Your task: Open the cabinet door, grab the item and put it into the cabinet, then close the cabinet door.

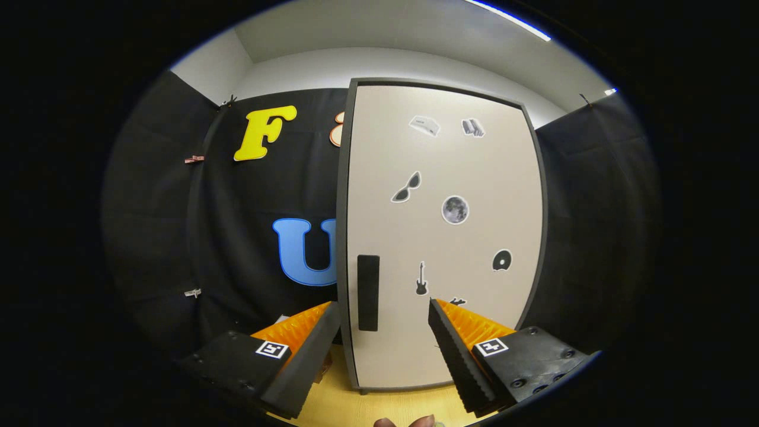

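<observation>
The cabinet [445, 237] stands upright in the middle of the frame, its pale door [442, 178] shut, with a dark vertical handle [368, 292] low on its left edge and small stickers [455, 209] scattered over it (sunglasses, a moon, a guitar among them). My gripper [385, 311] is spread wide and holds nothing; the handle sits between my fingers [308, 350], nearer the left one. Below, at bottom center, a yellow wooden tabletop [367, 409] carries the cabinet, and fingertips of a hand [409, 422] peek in.

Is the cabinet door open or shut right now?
Shut. The cabinet door sits flat within its dark frame, with no inside showing. The open tool has its fingers spread just ahead of the door's dark handle, touching nothing.
</observation>
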